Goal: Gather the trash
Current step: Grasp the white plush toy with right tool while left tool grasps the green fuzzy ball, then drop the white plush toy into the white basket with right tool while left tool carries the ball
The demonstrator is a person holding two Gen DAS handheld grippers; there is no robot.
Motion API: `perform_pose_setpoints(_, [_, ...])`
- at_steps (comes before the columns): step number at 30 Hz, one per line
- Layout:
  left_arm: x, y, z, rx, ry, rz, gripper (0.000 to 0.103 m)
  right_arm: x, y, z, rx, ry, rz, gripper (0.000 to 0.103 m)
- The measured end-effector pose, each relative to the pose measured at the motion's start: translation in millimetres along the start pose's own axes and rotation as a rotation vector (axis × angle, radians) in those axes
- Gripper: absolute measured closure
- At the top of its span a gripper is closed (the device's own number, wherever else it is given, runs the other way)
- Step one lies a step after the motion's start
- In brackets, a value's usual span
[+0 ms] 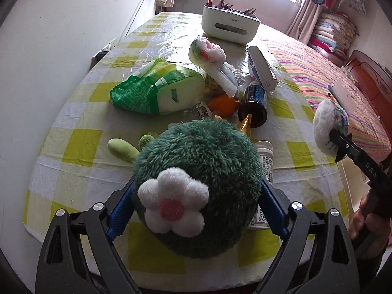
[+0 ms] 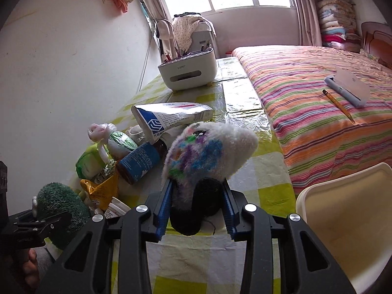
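Trash lies heaped mid-table just beyond the green plush ball (image 1: pixel 198 178), which sits between the wide-spread jaws of the left gripper (image 1: pixel 198 210), its pads at the ball's flanks; whether they press I cannot tell. The right gripper (image 2: pixel 196 208) is clamped on a white plush toy (image 2: pixel 210 147) near the table's bed-side edge. The yellow wrapper (image 2: pixel 100 188) and green bag (image 1: pixel 156 90) look light and crinkly: pinch a loose fold. The dark bottle (image 1: pixel 253 105) looks rigid and may roll. The organiser box (image 1: pixel 230 24) stands at the far end.

"DAS" on right tool (image 1: pixel 341 144)
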State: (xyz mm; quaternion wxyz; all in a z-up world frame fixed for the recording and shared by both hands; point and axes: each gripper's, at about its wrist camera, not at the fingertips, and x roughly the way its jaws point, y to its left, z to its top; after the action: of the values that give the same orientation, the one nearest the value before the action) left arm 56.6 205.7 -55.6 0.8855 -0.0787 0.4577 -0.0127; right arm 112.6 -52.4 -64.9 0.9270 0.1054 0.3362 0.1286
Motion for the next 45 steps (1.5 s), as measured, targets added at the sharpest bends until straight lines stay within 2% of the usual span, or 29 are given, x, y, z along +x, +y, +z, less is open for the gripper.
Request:
perform_pose_setpoints(2, [-1.1,-1.6,0.6,0.008,-0.007,0.005,0.025,-5.3,-3.8,-1.9,0.002,-0.019,-0.016,0.067])
perform_pose_setpoints(5, [-7.3,-7.0,-2.3,0.042,-0.035,0.05,0.03,-11.6,-11.8,-3.7,0.019,-0.042,-0.03,0.067])
perform_pose_setpoints(8, [-18.7,-10.9,-5.7,0.084,-0.09,0.113,0.031,-18.7,-18.2,-4.5,0.034,-0.073,-0.044,0.067])
perform_pose_setpoints(13, [-47.1,-19.1,-3.4,0.131,-0.192,0.134,0.031,-33.9,-26.2,-5.7,0.045,-0.141,-0.086,0.067])
perform_pose_setpoints(19, [-68.1,-45.6,0.7,0.177,-0.25,0.052,0.031,-45.5,-39.7,-9.4,0.078,-0.182,-0.149,0.067])
perform_pose_setpoints(28, [-69.7,-113.5,-0.1,0.304,-0.275,-0.063,0.03,-60.2,-63.4,-21.7,0.155,-0.209,-0.227,0.067])
perform_pose_setpoints(34, [-70.5,-155.1,-1.6,0.393,-0.306,-0.089,0.029,-69.9,-75.7,-27.6,0.203,-0.223,-0.296,0.067])
perform_pose_setpoints(40, [-69.7,-180.7,0.6,0.418,-0.308,-0.146,0.029,-77.3,-92.5,-30.0,0.268,-0.236,-0.327,0.067])
perform_pose_setpoints(45, [-66.9,-193.9,2.7,0.429,-0.307,-0.165,0.028,-83.3,-103.8,-32.0,0.313,-0.247,-0.327,0.067])
